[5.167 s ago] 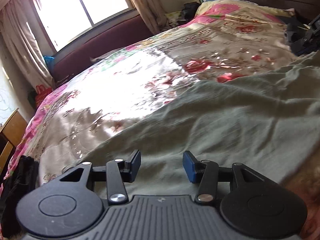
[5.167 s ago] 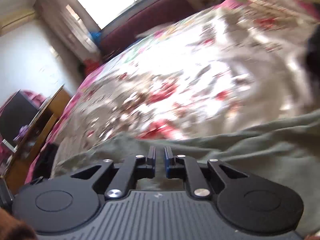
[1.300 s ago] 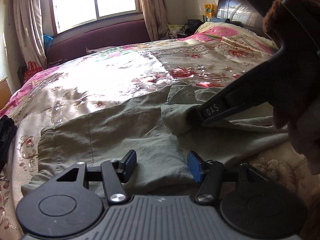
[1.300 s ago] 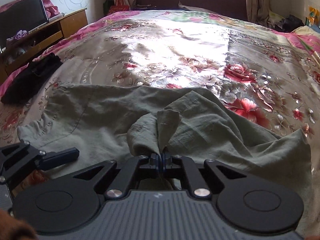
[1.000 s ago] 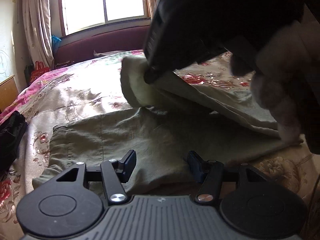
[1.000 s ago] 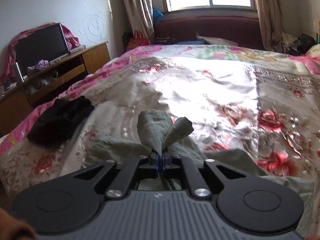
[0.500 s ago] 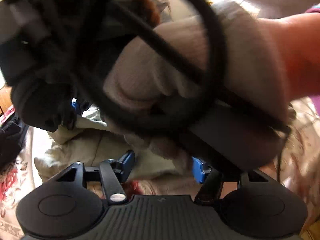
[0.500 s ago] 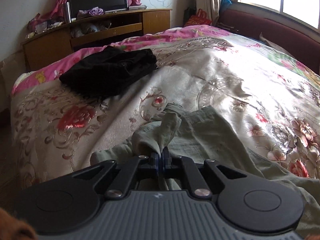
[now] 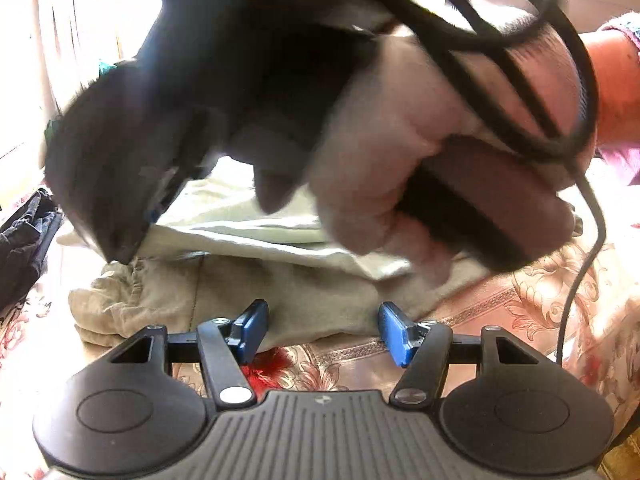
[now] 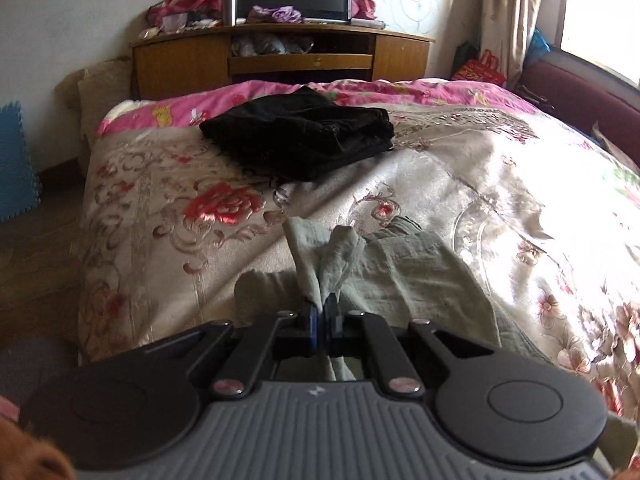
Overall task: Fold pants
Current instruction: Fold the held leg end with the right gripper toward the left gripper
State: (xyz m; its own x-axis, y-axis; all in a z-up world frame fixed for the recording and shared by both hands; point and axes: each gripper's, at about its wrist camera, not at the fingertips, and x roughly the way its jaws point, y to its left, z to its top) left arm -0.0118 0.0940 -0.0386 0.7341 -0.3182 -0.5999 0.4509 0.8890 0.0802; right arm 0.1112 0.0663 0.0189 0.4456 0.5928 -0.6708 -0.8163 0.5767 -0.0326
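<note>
Olive-green pants (image 9: pixel 248 292) lie on the floral bedspread, a layer folded over the waistband end. My left gripper (image 9: pixel 322 332) is open and empty, low over the near edge of the pants. My right gripper (image 10: pixel 320 316) is shut on a bunched pinch of the pants (image 10: pixel 328 256) and holds it above the waistband end (image 10: pixel 404 268). In the left wrist view the right gripper body (image 9: pixel 132 160) and the gloved hand (image 9: pixel 400 160) holding it fill the upper frame and hide most of the pants.
A folded black garment (image 10: pixel 300 136) lies on the bed near its far corner, also at the left edge of the left wrist view (image 9: pixel 24 236). A wooden TV stand (image 10: pixel 280 56) stands beyond the bed. A black cable (image 9: pixel 580 240) hangs at right.
My right gripper has carried the pinched pant leg across over the waistband end, passing in front of the left gripper. The left gripper stayed open and nearly still.
</note>
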